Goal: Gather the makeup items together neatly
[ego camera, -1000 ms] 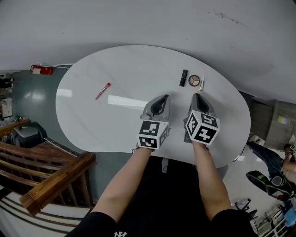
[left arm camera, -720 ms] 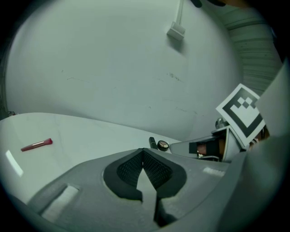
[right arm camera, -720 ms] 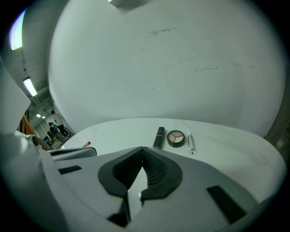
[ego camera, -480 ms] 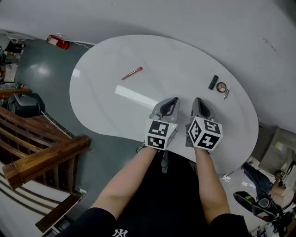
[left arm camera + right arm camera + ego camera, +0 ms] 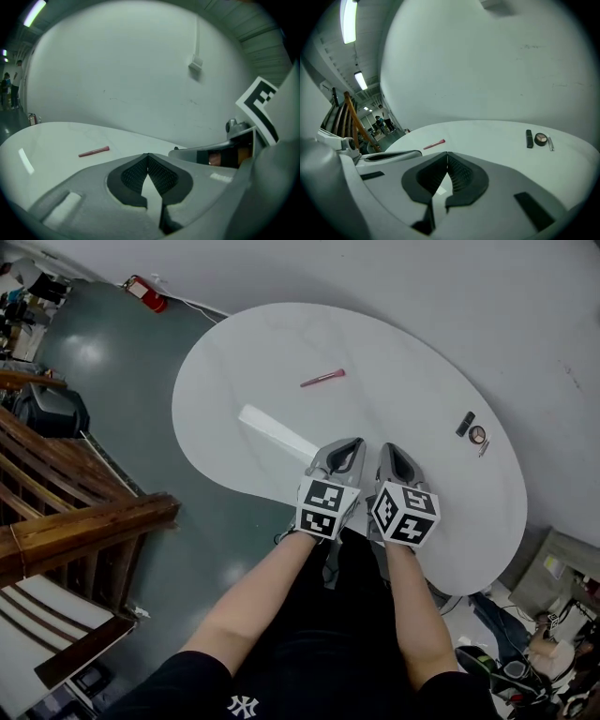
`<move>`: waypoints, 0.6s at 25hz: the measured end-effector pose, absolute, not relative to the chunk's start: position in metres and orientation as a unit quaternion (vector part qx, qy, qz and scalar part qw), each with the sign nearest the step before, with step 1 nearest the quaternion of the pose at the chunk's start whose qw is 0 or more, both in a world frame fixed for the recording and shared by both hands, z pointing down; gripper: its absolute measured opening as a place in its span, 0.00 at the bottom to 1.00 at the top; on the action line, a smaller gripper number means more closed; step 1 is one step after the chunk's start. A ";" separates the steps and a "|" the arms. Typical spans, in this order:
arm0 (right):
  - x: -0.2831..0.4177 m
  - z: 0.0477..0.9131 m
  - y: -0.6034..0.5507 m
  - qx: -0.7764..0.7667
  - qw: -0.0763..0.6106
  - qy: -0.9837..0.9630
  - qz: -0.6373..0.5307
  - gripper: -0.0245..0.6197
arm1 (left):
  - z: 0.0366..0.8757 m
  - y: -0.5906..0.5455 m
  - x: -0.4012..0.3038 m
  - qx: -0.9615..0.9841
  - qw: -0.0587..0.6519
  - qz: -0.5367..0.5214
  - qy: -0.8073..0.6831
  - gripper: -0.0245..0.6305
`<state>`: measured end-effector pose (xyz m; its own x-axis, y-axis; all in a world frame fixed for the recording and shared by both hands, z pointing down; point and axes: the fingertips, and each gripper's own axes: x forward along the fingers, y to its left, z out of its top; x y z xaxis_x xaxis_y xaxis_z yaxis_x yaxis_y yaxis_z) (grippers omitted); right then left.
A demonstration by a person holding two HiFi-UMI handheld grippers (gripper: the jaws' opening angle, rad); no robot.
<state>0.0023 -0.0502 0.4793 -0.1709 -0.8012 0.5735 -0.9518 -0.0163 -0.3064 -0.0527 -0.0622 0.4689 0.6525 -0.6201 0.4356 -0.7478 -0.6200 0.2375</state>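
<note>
Left gripper (image 5: 349, 444) and right gripper (image 5: 389, 448) fingers are pressed together, empty; best spread one over the slim pink makeup stick (image 5: 322, 379), upper centre of the white oval surface (image 5: 272, 343), then carry it to the round tan compact (image 5: 477, 434) at right.

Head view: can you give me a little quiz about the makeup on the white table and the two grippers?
1. True or false: the pink stick touches the round compact.
2. How many makeup items lie on the white table? A two, B four, C six.
3. Fill in: the left gripper and the right gripper both have their jaws ____.
Key: 1 false, they lie far apart. 2 B: the pink stick, a black tube, the round compact and a thin silver stick. 3 shut, with nothing between them.
</note>
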 end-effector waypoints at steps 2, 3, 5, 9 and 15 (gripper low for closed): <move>-0.016 0.474 -0.050 0.629 0.119 -0.698 0.322 0.06 | 0.463 -0.063 -0.070 0.885 0.201 0.150 -0.392 0.05; -0.026 0.472 -0.050 0.627 0.121 -0.700 0.320 0.06 | 0.460 -0.063 -0.079 0.885 0.200 0.147 -0.394 0.05; -0.046 0.467 -0.052 0.623 0.121 -0.704 0.318 0.06 | 0.455 -0.065 -0.098 0.884 0.198 0.142 -0.399 0.05; -0.077 0.464 -0.058 0.617 0.114 -0.706 0.327 0.06 | 0.450 -0.067 -0.132 0.881 0.197 0.135 -0.409 0.05; -0.102 0.461 -0.074 0.618 0.111 -0.700 0.339 0.06 | 0.445 -0.079 -0.166 0.879 0.191 0.133 -0.417 0.05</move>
